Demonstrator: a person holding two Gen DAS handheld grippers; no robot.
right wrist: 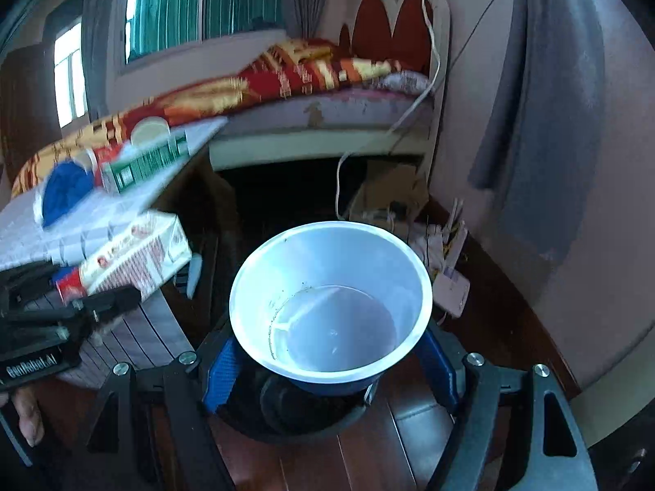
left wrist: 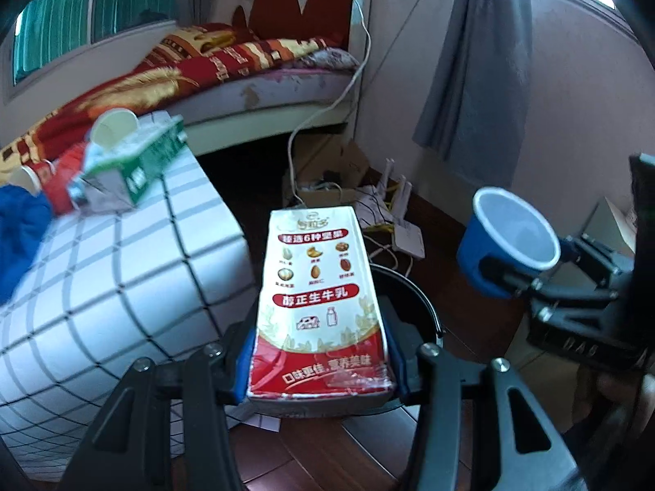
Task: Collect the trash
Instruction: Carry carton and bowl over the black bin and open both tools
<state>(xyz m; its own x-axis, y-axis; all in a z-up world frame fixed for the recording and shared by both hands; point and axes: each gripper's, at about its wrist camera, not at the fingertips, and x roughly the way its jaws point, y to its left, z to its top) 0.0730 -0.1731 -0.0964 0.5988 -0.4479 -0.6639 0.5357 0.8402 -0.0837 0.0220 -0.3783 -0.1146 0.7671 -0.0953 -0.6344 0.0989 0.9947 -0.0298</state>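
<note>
My left gripper [left wrist: 319, 372] is shut on a red and white milk carton [left wrist: 319, 298], held in the air above a black bin [left wrist: 413, 307]. The carton also shows in the right wrist view [right wrist: 135, 257]. My right gripper [right wrist: 327, 364] is shut on a blue paper cup with a white inside [right wrist: 331, 302], over the black bin [right wrist: 286, 413]. The cup shows at the right in the left wrist view [left wrist: 507, 241]. More trash lies on the table with a checked cloth [left wrist: 123, 266]: a green carton [left wrist: 135, 155], a white cup [left wrist: 114, 125], a red cup [left wrist: 45, 180].
A bed with a red and gold blanket [left wrist: 184, 65] stands behind the table. A cardboard box [left wrist: 331, 167], a white router and cables [left wrist: 397, 212] lie on the wood floor by the wall. A grey curtain [left wrist: 479, 61] hangs at the right.
</note>
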